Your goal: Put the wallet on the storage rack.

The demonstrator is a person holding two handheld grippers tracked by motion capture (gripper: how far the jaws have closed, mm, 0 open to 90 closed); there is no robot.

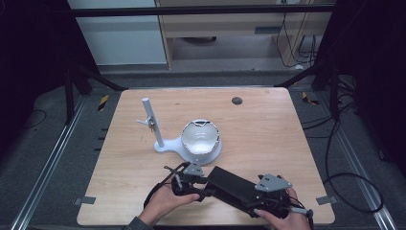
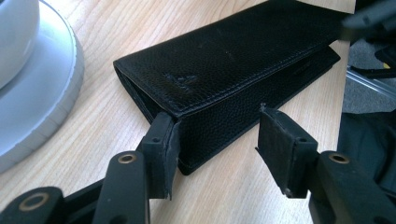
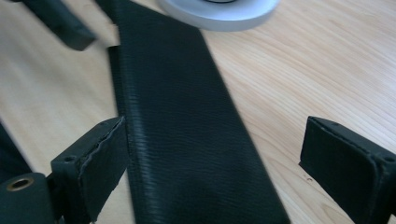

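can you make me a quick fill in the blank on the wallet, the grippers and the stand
1. The wallet on the table is ____ in colour.
2. Both the left gripper and the right gripper have their jaws ____, one at each end of the wallet.
3. The bowl sits on the white stand's round ____.
4. The stand's post stands ____.

Missing words: black; open; base; upright

Your right gripper (image 1: 249, 203) hides the black wallet's (image 1: 233, 188) near end | white bowl (image 2: 14, 32) cropped by frame edge | left gripper (image 3: 65, 25) blurred
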